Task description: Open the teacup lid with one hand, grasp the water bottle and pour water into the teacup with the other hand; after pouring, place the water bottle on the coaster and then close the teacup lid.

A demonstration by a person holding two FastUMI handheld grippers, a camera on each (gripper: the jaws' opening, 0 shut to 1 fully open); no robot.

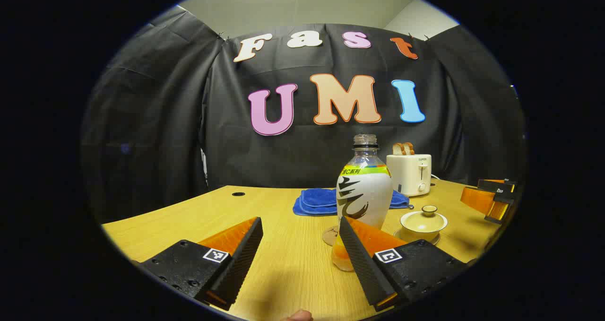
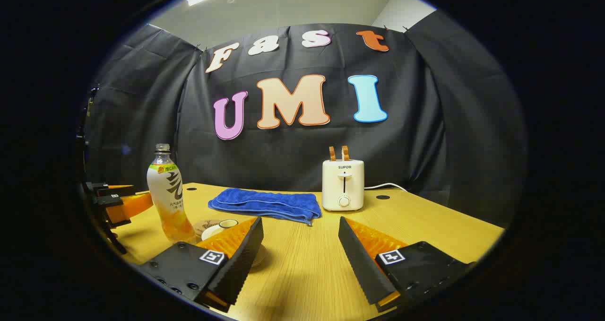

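Observation:
An uncapped water bottle with a white label and orange liquid at its base stands upright on the table. In the left gripper view my left gripper is open just short of it, and one finger covers the bottle's foot. A round coaster lies by the bottle's left side. The cream teacup sits to the right with its lid on. In the right gripper view my right gripper is open over bare table. The bottle, coaster and half-hidden teacup lie to its left.
A folded blue towel and a cream toaster with bread in it stand toward the back of the wooden table. Each view shows the other gripper at its edge: right gripper, left gripper.

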